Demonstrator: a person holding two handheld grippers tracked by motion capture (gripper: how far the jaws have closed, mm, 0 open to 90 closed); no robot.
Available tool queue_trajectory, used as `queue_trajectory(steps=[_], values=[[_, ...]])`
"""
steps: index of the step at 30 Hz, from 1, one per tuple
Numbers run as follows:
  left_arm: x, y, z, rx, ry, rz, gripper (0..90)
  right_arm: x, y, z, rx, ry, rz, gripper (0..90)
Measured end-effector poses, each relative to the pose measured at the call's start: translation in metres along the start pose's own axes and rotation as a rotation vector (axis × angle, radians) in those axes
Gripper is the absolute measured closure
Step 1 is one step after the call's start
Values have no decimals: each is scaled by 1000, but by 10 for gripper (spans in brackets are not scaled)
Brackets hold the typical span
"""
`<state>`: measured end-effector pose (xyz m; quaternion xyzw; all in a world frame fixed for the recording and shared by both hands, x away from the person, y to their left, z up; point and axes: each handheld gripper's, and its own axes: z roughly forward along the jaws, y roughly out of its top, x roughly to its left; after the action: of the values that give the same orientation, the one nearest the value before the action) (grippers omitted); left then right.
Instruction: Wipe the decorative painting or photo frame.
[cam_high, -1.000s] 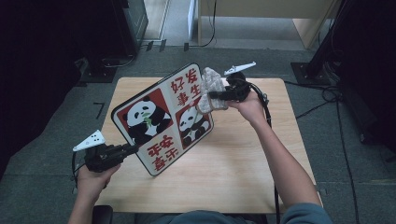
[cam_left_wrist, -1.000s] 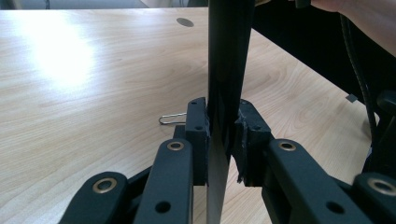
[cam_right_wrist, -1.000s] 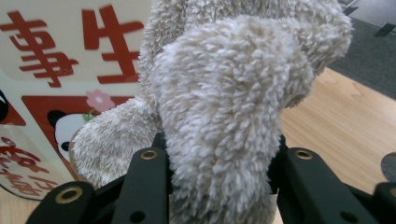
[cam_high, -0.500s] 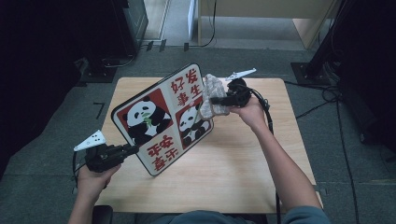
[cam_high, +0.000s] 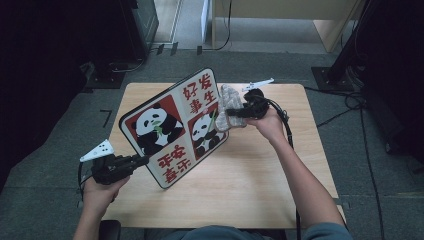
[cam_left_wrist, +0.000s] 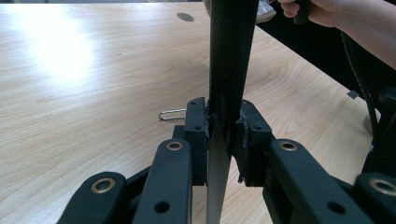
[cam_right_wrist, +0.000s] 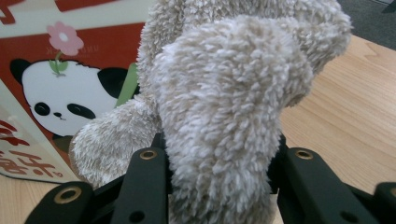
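Note:
A square board (cam_high: 175, 127) printed with two pandas and red characters stands tilted above the wooden table (cam_high: 260, 185). My left gripper (cam_high: 142, 161) is shut on its lower left edge. In the left gripper view the board (cam_left_wrist: 232, 60) runs edge-on, and the pads of the left gripper (cam_left_wrist: 223, 135) clamp it from both sides. My right gripper (cam_high: 231, 114) is shut on a fluffy beige cloth (cam_high: 230, 102) that presses against the board's right panda panel. The right gripper view has the cloth (cam_right_wrist: 233, 102) bulging from the right gripper (cam_right_wrist: 219, 163), with the board (cam_right_wrist: 70, 84) behind it.
A small metal wire loop (cam_left_wrist: 172, 114) lies on the table beside the board. A dark cabinet (cam_high: 135, 25) stands behind the table at the left. Cables (cam_high: 350, 100) trail over the grey floor to the right. Bare tabletop stretches toward the person.
My right hand has slid the cloth a little down the board's face. The left hand and the board have stayed still.

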<state>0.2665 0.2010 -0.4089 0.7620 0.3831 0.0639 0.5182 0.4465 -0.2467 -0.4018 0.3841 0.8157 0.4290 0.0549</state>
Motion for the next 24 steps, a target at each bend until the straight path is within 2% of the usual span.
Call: queue_trajectory(steps=[6,14,24], values=[[0,0,0,1,1,1,770,0,-5,2,-9,-17,-13,648],[0,0,1,3,0,1,769,-1,-12,6,-1,-14,4,648],[-1,0,1,7,3,4,774,0,-23,9,15,-35,-12,647]])
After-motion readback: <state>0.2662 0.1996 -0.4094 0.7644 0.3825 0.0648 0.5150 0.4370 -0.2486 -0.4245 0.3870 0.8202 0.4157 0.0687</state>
